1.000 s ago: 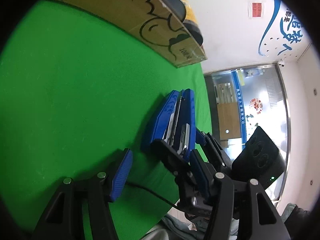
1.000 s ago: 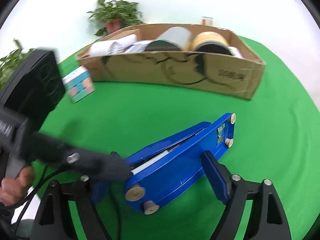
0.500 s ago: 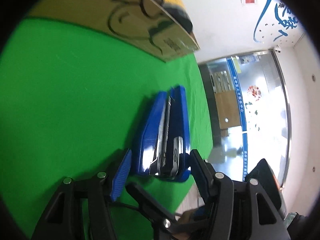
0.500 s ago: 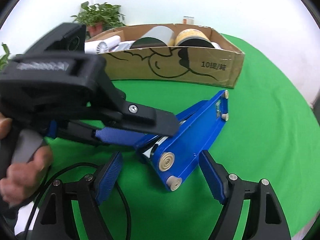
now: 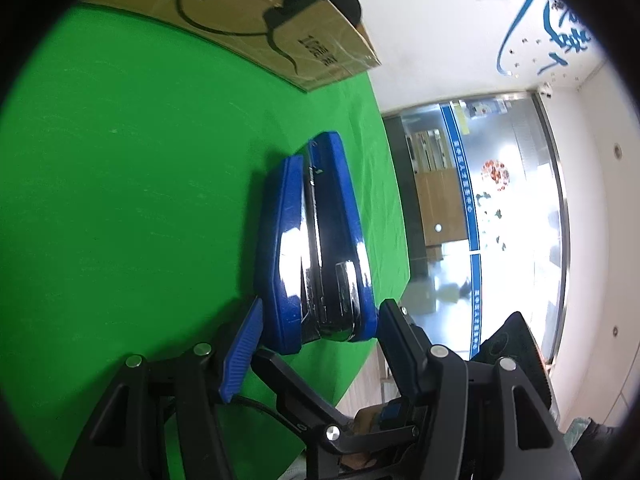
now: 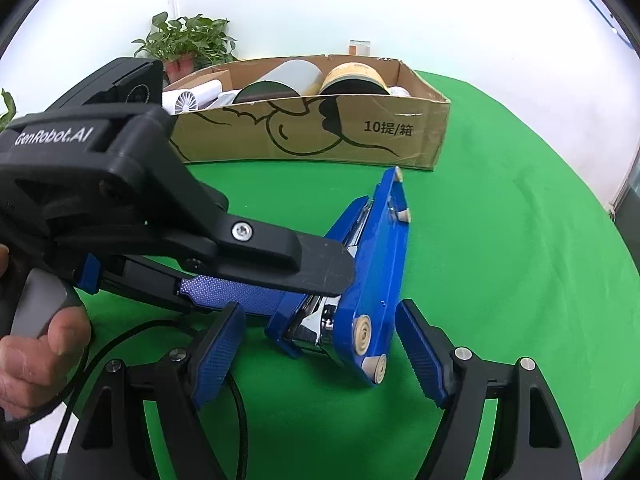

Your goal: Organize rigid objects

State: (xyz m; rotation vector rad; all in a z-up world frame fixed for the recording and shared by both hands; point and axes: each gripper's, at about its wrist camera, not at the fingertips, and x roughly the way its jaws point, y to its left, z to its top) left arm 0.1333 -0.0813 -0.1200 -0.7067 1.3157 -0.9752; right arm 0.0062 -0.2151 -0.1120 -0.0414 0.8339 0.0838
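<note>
Stapler (image 6: 376,264), glossy blue with chrome inside, lies on its side

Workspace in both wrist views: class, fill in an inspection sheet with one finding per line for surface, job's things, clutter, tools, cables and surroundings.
Surface: green cloth table cover, flat.
Job's things: large blue metal stapler lying on its side; printed brown cardboard box behind it, holding rolls and a small white fan.
Clutter: nothing seen.
Tools: left tool brackets the stapler's near end, contact unclear; right tool straddles the same end, pads clear of it.
Cables: black cable beneath the right tool.
Surroundings: green potted plant, white wall, glass partition.
</note>
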